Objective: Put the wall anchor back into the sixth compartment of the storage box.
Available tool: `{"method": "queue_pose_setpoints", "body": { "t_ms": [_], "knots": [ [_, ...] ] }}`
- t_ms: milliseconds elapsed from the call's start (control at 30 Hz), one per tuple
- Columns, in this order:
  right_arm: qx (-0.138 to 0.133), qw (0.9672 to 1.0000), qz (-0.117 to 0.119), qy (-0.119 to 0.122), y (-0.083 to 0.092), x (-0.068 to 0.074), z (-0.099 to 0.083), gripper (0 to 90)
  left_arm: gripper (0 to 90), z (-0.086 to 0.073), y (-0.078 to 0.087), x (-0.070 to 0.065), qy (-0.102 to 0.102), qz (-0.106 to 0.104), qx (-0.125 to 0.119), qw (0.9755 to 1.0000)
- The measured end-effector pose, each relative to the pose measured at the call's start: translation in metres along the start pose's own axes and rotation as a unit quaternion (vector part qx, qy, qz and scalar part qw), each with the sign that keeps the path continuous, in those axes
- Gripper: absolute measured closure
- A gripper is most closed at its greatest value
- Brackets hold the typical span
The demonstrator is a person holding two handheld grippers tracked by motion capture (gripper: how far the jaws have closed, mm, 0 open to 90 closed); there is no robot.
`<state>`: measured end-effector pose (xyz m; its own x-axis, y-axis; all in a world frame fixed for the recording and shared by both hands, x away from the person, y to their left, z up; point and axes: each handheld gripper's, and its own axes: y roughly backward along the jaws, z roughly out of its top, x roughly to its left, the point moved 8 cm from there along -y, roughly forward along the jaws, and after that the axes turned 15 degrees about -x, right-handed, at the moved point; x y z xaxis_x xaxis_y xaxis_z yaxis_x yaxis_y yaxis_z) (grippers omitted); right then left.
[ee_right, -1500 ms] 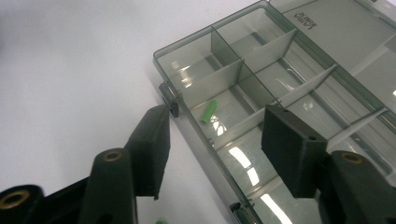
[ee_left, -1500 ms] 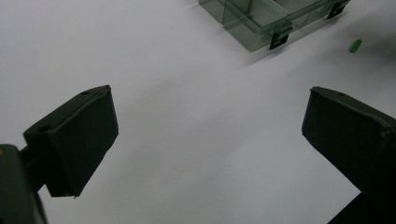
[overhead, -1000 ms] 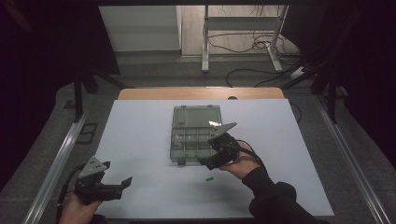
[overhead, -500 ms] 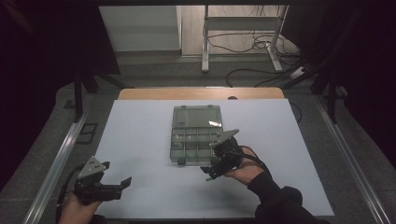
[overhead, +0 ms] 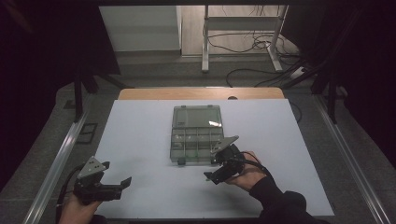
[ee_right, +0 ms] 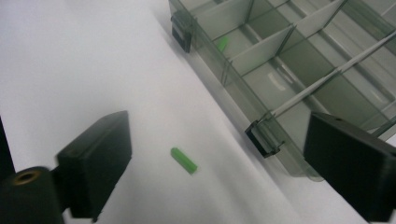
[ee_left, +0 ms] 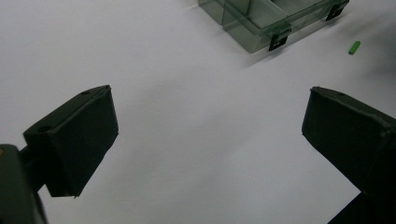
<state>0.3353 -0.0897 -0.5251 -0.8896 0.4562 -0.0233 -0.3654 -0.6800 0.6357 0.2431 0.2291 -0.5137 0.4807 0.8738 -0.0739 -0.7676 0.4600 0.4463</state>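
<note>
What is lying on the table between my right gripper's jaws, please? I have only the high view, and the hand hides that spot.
Observer: A small green piece lies loose on the white table, between the open jaws of the right gripper and not touched by either.
Operator: Thank you. How does it sit relative to the box?
Observer: It lies just outside the front wall of the clear compartment box, apart from it, near a black latch.
Operator: Is anything already inside the box?
Observer: Yes, another green piece lies in a front compartment by the other latch.
Operator: And the left gripper?
Observer: The left gripper has its jaws wide open with bare table between them.
</note>
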Motion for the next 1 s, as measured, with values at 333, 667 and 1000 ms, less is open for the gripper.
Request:
{"method": "queue_pose_setpoints", "body": {
  "t_ms": [333, 667, 1000],
  "knots": [
    [0.047, 0.9984, 0.033, -0.002, -0.012, 0.003, -0.019, 40.3, 4.1, 0.000, 0.000, 0.000, 0.001, 0.000, 0.000, 1.0000],
    [0.081, 0.9943, 0.065, 0.024, -0.027, 0.008, -0.032, 64.6, 4.1, 0.000, 0.000, 0.000, 0.000, 0.000, 0.000, 1.0000],
    [0.103, 0.9896, 0.077, 0.063, -0.035, 0.012, -0.039, 76.0, 4.1, 0.000, 0.000, 0.000, -0.002, 0.000, 0.001, 1.0000]
  ]
}}
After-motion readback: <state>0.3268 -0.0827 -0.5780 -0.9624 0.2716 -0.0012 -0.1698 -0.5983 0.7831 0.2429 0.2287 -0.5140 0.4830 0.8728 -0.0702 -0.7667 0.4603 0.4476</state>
